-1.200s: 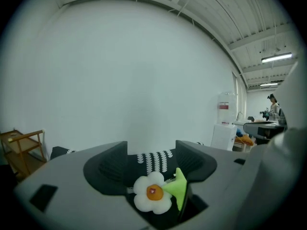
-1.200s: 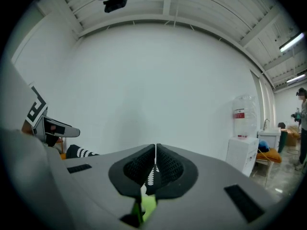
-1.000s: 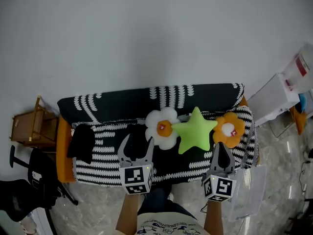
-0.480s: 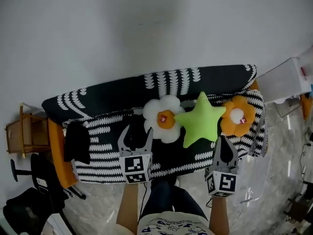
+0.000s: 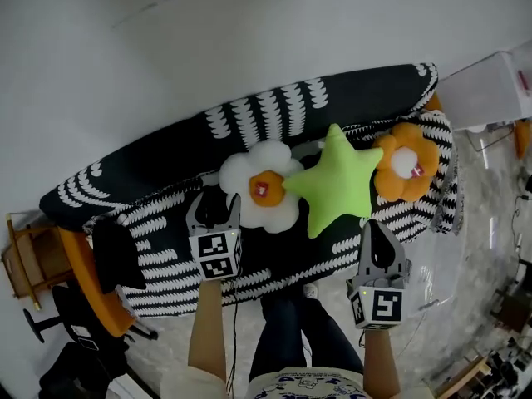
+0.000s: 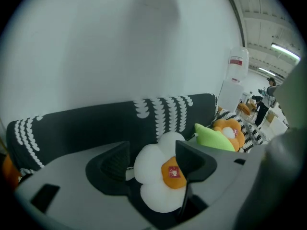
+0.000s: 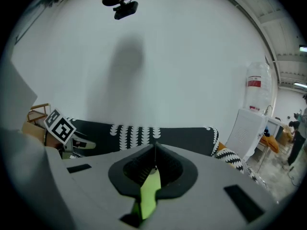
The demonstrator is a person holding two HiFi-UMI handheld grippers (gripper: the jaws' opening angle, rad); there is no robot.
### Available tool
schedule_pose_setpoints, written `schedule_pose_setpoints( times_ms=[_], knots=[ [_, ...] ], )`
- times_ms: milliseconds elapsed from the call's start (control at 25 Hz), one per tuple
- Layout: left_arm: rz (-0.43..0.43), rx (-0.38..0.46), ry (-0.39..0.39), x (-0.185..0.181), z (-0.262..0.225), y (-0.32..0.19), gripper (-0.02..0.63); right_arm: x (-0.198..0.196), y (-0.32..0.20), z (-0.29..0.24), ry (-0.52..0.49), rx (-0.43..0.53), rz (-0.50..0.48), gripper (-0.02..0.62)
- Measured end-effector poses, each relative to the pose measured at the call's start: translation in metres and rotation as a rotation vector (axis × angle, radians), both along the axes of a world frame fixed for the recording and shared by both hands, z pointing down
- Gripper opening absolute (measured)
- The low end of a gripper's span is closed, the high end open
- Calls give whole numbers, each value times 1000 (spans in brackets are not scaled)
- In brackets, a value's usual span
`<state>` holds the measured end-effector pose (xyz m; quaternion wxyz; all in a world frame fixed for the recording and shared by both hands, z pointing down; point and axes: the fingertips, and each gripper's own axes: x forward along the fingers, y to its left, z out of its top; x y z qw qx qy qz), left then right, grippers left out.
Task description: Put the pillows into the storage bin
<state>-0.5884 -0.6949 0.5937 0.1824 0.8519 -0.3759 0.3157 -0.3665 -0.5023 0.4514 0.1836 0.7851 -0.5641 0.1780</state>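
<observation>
L gripper (image 5: 214, 213) is hovering w/ jaws spread wide, framing the white flower-shaped plush pillow w/ orange centre (image 5: 258, 191) just past its tips, nothing clamped yet, while R gripper (image 5: 375, 233) is hanging near the person, jaws pressed together on nothing. Looks like the reach for pillow no. 1: next it's needing a push fwd round a petal & a squeeze. Lime-green star-shaped plush pillow (image 5: 337, 183) & orange flower-shaped plush pillow (image 5: 406, 163) are lying further along the black-and-white patterned sofa (image 5: 166, 160); storage bin isn't showing.

My left gripper (image 5: 216, 213) now reaches further forward. Its open jaws sit just beside the white flower pillow (image 5: 249, 191), where a second ago they hung back over the front of the seat. My head is turned differently too, so the sofa (image 5: 166, 160) now slants across the head view.
</observation>
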Motion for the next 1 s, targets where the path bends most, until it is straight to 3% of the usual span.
schedule_pose_setpoints(
  times_ms=[440,680,880,1000],
  knots=[
    [124,-147,-116,25,131,-17,307,0,5,71,-52,-100,31,18],
    [124,-215,-202,18,185,-29,307,-4,0,84,-75,-109,49,18],
    [142,-267,-197,18,205,-36,307,-3,-1,94,-108,-115,85,18],
    [153,-298,-170,20,211,-36,264,-6,0,97,-102,-129,77,18]
  ],
)
